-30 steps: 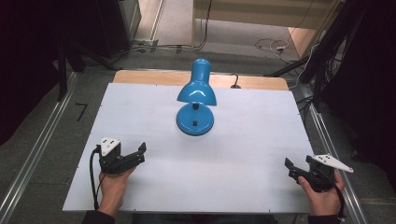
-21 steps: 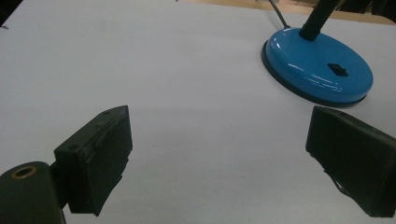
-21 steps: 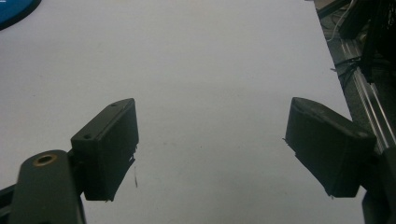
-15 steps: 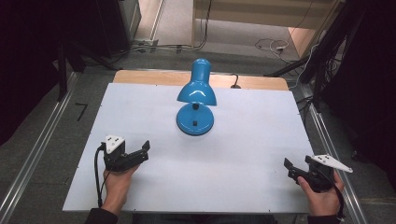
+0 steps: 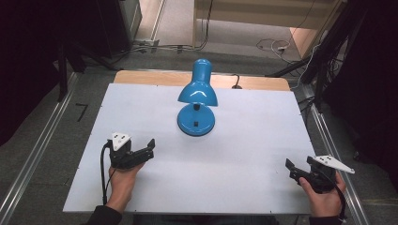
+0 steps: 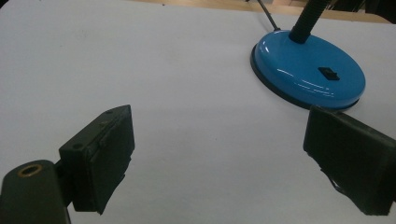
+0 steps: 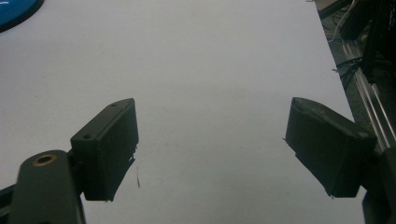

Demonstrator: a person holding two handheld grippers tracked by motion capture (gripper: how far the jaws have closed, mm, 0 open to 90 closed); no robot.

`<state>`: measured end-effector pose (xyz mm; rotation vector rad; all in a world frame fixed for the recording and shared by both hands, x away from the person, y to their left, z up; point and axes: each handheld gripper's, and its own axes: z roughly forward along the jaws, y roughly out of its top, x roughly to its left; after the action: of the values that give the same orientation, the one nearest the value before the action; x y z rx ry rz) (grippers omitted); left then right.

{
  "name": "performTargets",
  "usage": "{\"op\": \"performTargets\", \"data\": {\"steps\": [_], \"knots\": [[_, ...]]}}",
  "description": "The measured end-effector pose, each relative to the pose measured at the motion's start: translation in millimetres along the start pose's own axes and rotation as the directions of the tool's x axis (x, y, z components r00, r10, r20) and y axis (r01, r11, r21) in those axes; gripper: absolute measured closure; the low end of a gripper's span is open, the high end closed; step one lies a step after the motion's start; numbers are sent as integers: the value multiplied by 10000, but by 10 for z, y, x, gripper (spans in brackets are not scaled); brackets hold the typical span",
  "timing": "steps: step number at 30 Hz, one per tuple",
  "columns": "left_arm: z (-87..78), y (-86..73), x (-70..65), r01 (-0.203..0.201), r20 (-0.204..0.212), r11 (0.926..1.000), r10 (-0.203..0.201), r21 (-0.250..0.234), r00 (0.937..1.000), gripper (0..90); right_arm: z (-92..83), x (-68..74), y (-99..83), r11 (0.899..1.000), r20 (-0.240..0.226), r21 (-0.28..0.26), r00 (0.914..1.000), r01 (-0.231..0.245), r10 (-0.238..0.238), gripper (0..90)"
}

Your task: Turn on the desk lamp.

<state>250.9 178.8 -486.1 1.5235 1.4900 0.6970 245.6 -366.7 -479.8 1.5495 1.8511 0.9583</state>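
A blue desk lamp (image 5: pixel 197 96) stands on its round base (image 5: pixel 196 122) at the middle back of the white table (image 5: pixel 244 154), with its shade tipped forward over the base. My left gripper (image 5: pixel 150 147) is open and empty at the front left, with its jaws towards the lamp. In the left gripper view the lamp's base (image 6: pixel 308 70), with a small black switch, lies ahead and to the right of my open left gripper (image 6: pixel 217 121). My right gripper (image 5: pixel 291 169) hovers open and empty near the front right corner. In the right gripper view, bare table lies between the jaws of my right gripper (image 7: pixel 211 112).
The lamp's black cable (image 5: pixel 236 85) runs off the back over a wooden strip (image 5: pixel 141 77). Metal rails (image 5: pixel 328 136) flank the table on both sides. The table's right edge (image 7: pixel 334 70) is close to my right gripper.
My left gripper has crept a little forward and right, towards the lamp. My right gripper has hardly moved.
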Motion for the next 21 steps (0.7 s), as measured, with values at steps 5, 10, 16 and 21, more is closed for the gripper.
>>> {"op": "performTargets", "data": {"steps": [5, 10, 16, 21], "knots": [[32, 20, -32, -82, 29, 10000, 82, 28, 10000, 93, -2, -1, 0, 10000, 13, 2, 10000, -27, 27, 156], [64, 39, -68, -164, 79, 9999, 164, -2, 9998, 93, -5, -1, 1, 10000, 14, -47, 10000, -16, 16, 154], [114, 58, -113, -220, 179, 9998, 220, 29, 9996, 93, -2, 0, 0, 10000, -33, -35, 10000, -14, 14, 152], [161, 71, -161, -308, 230, 9995, 307, 62, 9993, 93, -2, -1, 0, 10000, -28, -53, 10000, -12, 12, 152]]}}
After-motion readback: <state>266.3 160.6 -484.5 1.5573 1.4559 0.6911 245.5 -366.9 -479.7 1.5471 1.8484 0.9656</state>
